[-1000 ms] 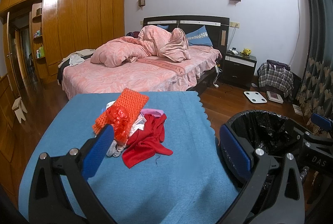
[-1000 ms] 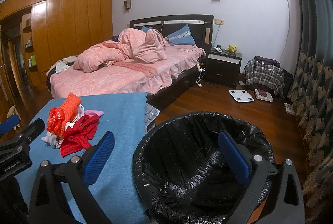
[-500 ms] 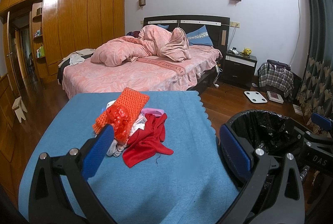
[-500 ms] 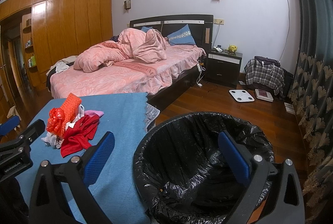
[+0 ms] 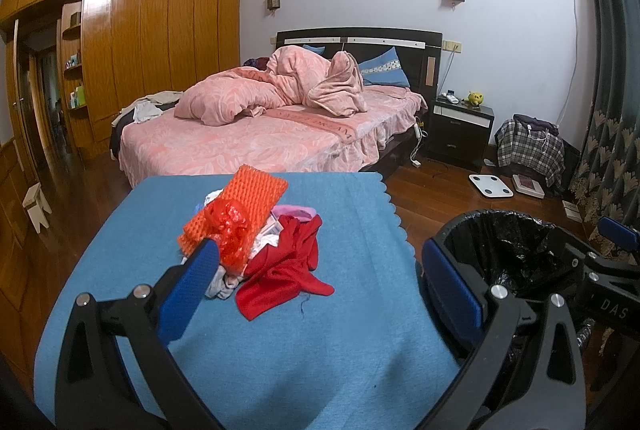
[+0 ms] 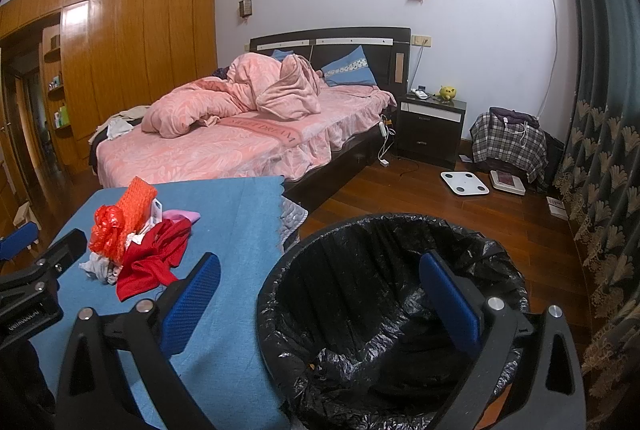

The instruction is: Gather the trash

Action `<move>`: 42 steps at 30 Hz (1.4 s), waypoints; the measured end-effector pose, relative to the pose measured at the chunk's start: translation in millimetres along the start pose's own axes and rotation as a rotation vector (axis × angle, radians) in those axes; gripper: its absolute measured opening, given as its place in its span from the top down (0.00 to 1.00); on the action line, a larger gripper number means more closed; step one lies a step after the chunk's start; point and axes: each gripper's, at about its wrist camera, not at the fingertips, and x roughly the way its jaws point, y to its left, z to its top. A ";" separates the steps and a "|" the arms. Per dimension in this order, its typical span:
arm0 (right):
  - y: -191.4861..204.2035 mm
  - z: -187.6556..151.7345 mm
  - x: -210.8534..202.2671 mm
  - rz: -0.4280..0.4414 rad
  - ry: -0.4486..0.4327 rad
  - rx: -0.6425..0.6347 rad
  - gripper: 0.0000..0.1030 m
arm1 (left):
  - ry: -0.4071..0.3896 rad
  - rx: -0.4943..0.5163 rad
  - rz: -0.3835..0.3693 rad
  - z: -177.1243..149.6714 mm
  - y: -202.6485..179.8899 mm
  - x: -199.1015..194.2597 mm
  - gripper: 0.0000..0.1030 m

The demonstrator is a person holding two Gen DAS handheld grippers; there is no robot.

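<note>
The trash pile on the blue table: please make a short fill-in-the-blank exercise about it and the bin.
1. The trash pile lies on a table covered with a ____ cloth.
2. The bin is lined with a ____ plastic bag.
3. The jaws of the left gripper stand ____ and hold nothing.
4. The orange foam net rests on ____ of the pile.

Missing words: blue; black; open; top
</note>
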 end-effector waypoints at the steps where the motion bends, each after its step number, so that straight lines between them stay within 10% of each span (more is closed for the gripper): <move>1: 0.2 -0.1 0.0 0.000 0.000 -0.001 0.06 | 0.001 -0.001 0.000 -2.6 0.1 0.9 0.05; 17: 36.8 2.5 13.5 0.055 0.023 -0.066 0.06 | 0.033 -0.027 0.016 -15.7 39.4 16.7 0.05; 30: 114.1 -18.2 85.3 0.152 0.091 -0.071 0.06 | 0.133 -0.113 0.236 -40.9 154.1 64.7 0.05; 42: 143.0 -36.2 146.2 0.077 0.114 -0.104 0.09 | 0.226 -0.110 0.157 -59.7 162.6 118.4 0.05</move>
